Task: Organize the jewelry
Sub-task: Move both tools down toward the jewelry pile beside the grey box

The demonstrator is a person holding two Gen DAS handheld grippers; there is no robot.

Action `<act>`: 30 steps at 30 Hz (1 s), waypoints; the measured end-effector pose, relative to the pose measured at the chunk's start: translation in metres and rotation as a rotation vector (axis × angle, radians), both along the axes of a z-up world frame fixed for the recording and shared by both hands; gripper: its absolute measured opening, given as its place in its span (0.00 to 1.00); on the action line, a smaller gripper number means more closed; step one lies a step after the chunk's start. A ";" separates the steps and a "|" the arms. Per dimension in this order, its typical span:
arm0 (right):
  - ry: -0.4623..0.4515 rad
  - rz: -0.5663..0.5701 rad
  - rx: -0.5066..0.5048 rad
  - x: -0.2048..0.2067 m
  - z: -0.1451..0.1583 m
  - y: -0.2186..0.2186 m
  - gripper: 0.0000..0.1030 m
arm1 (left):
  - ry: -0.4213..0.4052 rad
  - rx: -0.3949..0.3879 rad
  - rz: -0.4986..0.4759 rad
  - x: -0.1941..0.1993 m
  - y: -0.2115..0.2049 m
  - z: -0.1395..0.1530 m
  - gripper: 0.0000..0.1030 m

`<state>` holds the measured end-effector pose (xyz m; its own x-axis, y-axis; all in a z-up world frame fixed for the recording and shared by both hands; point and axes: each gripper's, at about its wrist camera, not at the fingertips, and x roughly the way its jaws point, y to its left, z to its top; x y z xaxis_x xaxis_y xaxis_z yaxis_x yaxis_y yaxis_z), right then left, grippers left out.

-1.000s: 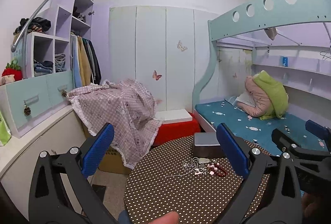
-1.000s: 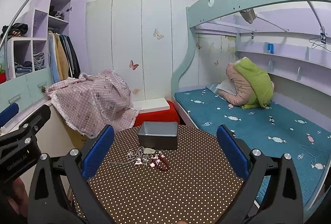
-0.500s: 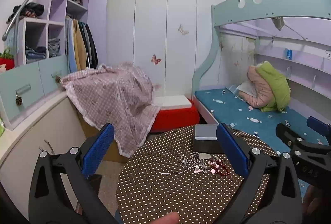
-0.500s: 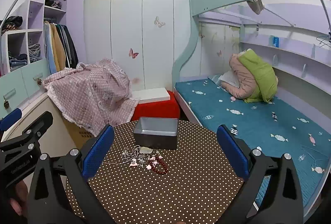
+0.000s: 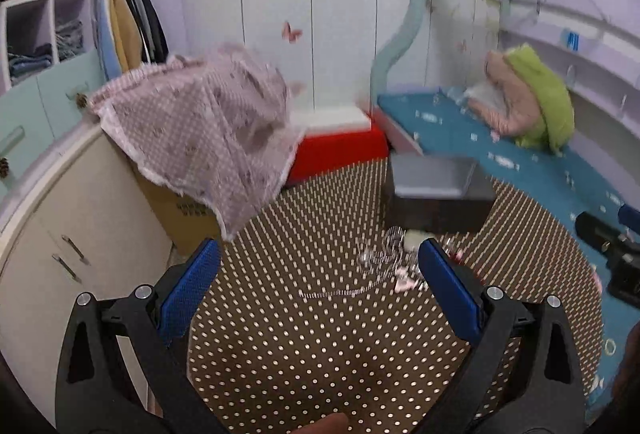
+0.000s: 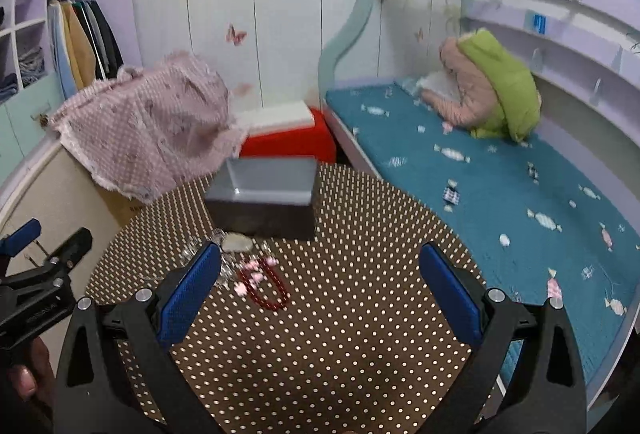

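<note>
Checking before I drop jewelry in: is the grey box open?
Open. The grey box shows no lid, and its pale inside walls are visible from above in the right wrist view.

grippers: two seen, left gripper [image 5: 318, 288] and right gripper [image 6: 320, 288]
grey box [image 6: 264, 199]: one counted
red bead bracelet [image 6: 266, 288]: one counted
silver chain [image 5: 348, 288]: one made out; tangle blurred
round table [image 6: 360, 314]: one

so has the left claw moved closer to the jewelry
Yes. The left claw has dropped forward toward the table; the jewelry pile and grey box look nearer.
</note>
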<state>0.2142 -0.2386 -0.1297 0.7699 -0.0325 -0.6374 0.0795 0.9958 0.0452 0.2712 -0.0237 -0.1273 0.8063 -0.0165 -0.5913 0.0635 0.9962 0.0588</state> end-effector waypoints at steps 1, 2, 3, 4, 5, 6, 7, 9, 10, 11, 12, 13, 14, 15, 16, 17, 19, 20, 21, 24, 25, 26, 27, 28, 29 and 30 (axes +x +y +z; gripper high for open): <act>0.015 0.003 0.000 0.003 -0.004 0.000 0.93 | 0.028 0.005 0.000 0.008 -0.001 -0.011 0.95; 0.035 0.010 0.001 0.008 -0.010 0.000 0.93 | 0.054 0.008 0.001 0.015 -0.001 -0.021 0.95; 0.048 0.013 0.001 0.011 -0.014 0.000 0.93 | 0.077 0.012 0.003 0.023 -0.001 -0.031 0.95; 0.063 0.018 0.000 0.014 -0.018 0.000 0.93 | 0.092 0.014 0.004 0.028 0.000 -0.037 0.95; 0.080 0.022 0.000 0.018 -0.023 0.001 0.93 | 0.115 0.017 0.003 0.035 0.000 -0.047 0.95; 0.091 0.027 0.002 0.023 -0.027 -0.001 0.93 | 0.127 0.018 0.002 0.039 0.000 -0.053 0.95; 0.105 0.031 0.005 0.026 -0.032 0.000 0.93 | 0.145 0.020 -0.001 0.047 0.000 -0.061 0.95; 0.127 0.036 0.007 0.032 -0.041 0.000 0.93 | 0.181 0.027 -0.004 0.061 -0.001 -0.076 0.95; 0.138 0.039 0.009 0.035 -0.044 0.000 0.93 | 0.191 0.028 -0.007 0.066 -0.001 -0.082 0.95; 0.148 0.042 0.010 0.038 -0.047 0.000 0.93 | 0.199 0.029 -0.008 0.068 -0.005 -0.084 0.95; 0.157 0.043 0.010 0.041 -0.050 0.000 0.93 | 0.210 0.032 -0.011 0.075 -0.006 -0.090 0.95; 0.164 0.044 0.010 0.043 -0.053 0.001 0.93 | 0.216 0.036 -0.013 0.080 -0.007 -0.094 0.95; 0.171 0.046 0.011 0.045 -0.056 0.001 0.93 | 0.222 0.039 -0.015 0.085 -0.008 -0.097 0.95; 0.179 0.047 0.013 0.048 -0.059 0.001 0.93 | 0.226 0.041 -0.018 0.088 -0.009 -0.100 0.95; 0.187 0.048 0.015 0.050 -0.062 0.001 0.93 | 0.235 0.045 -0.024 0.095 -0.011 -0.105 0.95; 0.196 0.049 0.017 0.053 -0.065 0.000 0.93 | 0.244 0.050 -0.029 0.101 -0.013 -0.109 0.95; 0.206 0.052 0.021 0.057 -0.069 -0.001 0.93 | 0.263 0.063 -0.039 0.113 -0.017 -0.118 0.95; 0.211 0.053 0.021 0.059 -0.070 -0.001 0.93 | 0.273 0.067 -0.041 0.118 -0.019 -0.122 0.95; 0.214 0.053 0.020 0.061 -0.072 -0.001 0.93 | 0.283 0.066 -0.044 0.124 -0.019 -0.127 0.95; 0.225 0.054 0.022 0.066 -0.075 -0.003 0.93 | 0.308 0.048 -0.065 0.133 -0.019 -0.133 0.94; 0.227 0.054 0.023 0.067 -0.076 -0.003 0.93 | 0.312 0.038 -0.070 0.134 -0.020 -0.135 0.91; 0.230 0.054 0.024 0.068 -0.077 -0.003 0.93 | 0.312 0.003 -0.082 0.135 -0.017 -0.136 0.87; 0.233 0.054 0.025 0.068 -0.078 -0.003 0.93 | 0.310 -0.026 -0.090 0.133 -0.016 -0.135 0.78; 0.236 0.054 0.026 0.069 -0.080 -0.003 0.93 | 0.305 -0.020 -0.090 0.134 -0.016 -0.134 0.68; 0.240 0.056 0.028 0.070 -0.082 -0.002 0.93 | 0.298 -0.016 -0.102 0.134 -0.017 -0.133 0.63; 0.244 0.057 0.029 0.070 -0.083 -0.002 0.93 | 0.296 -0.020 -0.116 0.135 -0.017 -0.133 0.54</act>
<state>0.2844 -0.2403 -0.2126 0.5934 0.0271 -0.8045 0.0353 0.9976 0.0597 0.4064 -0.0410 -0.2598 0.5915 -0.1119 -0.7985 0.1880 0.9822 0.0017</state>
